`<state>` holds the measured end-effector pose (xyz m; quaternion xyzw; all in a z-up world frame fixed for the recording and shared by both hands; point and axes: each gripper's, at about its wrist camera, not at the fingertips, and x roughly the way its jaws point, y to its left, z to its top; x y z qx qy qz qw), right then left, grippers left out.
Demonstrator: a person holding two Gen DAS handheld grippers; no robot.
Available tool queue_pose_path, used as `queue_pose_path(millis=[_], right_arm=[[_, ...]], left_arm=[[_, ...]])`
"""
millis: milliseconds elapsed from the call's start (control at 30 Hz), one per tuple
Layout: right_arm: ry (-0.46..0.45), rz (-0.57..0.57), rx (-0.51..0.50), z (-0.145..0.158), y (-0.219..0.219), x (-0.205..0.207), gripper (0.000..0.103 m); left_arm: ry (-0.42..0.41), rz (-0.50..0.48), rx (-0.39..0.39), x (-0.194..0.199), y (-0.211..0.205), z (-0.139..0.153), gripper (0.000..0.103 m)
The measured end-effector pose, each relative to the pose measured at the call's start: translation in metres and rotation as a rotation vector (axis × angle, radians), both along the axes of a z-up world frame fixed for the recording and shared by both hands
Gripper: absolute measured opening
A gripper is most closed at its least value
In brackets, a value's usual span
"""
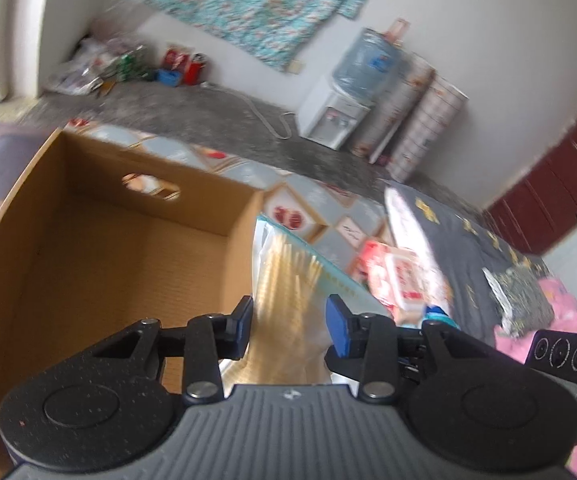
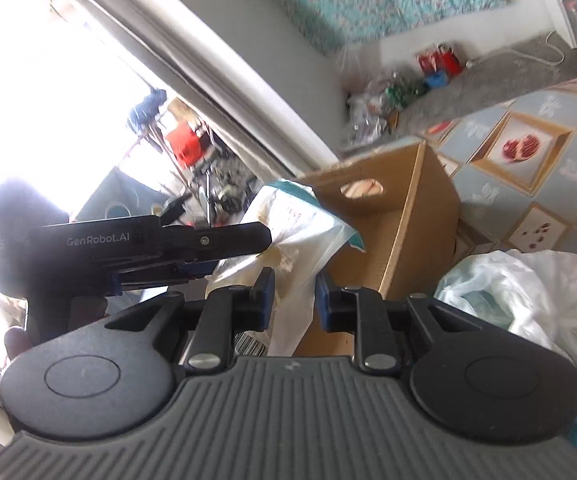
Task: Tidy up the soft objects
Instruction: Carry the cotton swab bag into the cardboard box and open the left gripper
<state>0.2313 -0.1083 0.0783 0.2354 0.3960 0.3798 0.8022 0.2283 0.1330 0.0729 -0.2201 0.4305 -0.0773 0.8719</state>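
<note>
A soft clear plastic package [image 1: 288, 272] with pale yellow contents and a teal edge hangs beside the open brown cardboard box [image 1: 128, 240]. My left gripper [image 1: 290, 328] is shut on the package, just right of the box's near corner. In the right wrist view the same package [image 2: 300, 224] runs up between my right gripper's [image 2: 294, 294] pads, which are shut on its lower part. My left gripper [image 2: 264, 240] shows there from the side, clamped on the package higher up. The box [image 2: 408, 216] stands just behind, and what shows of its inside is bare.
A red-and-white packet [image 1: 392, 276] and pink cloth [image 1: 560, 312] lie on the dark bedding to the right. A crumpled white plastic bag [image 2: 520, 288] sits right of the box. A water dispenser [image 1: 336, 116] and floor clutter [image 1: 128, 64] line the far wall.
</note>
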Motion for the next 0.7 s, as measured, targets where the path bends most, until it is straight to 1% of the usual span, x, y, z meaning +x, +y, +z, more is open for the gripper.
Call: queue_pose_path(millis=[133,200,300,400,467,533,567,633,700], right_arm=[[0.011,0.023,-0.079,-0.016,0.040,0.023,0.021],[0.011,0.030,-0.111,-0.019,0.054,0.037,0.021],[-0.011,0.044,-0.159,-0.017,0.075,0.053,0.021],[-0.051,0.046,-0.221,-0.018,0.085,0.075,0.021],[-0.070,0.029,-0.251,-0.020,0.087,0.091,0.022],[-0.072,0.008,-0.252,-0.024,0.074,0.099,0.022],[-0.069,-0.001,-0.245,-0.024,0.068,0.101,0.023],[-0.062,-0.020,-0.229,-0.025,0.055,0.100,0.023],[-0.060,-0.035,-0.223,-0.024,0.042,0.094,0.023]], left_arm=[[0.054,0.080,-0.001,0.025,0.033,-0.036,0.040],[0.076,0.103,-0.017,0.036,0.048,-0.051,0.039],[0.085,0.121,-0.042,0.050,0.060,-0.066,0.039],[0.090,0.136,-0.042,0.064,0.065,-0.077,0.039],[0.100,0.152,-0.035,0.071,0.067,-0.085,0.039],[0.112,0.149,-0.030,0.074,0.067,-0.090,0.040],[0.120,0.141,-0.026,0.075,0.067,-0.092,0.040],[0.142,0.111,-0.014,0.075,0.065,-0.096,0.045],[0.180,0.080,-0.007,0.073,0.065,-0.103,0.047]])
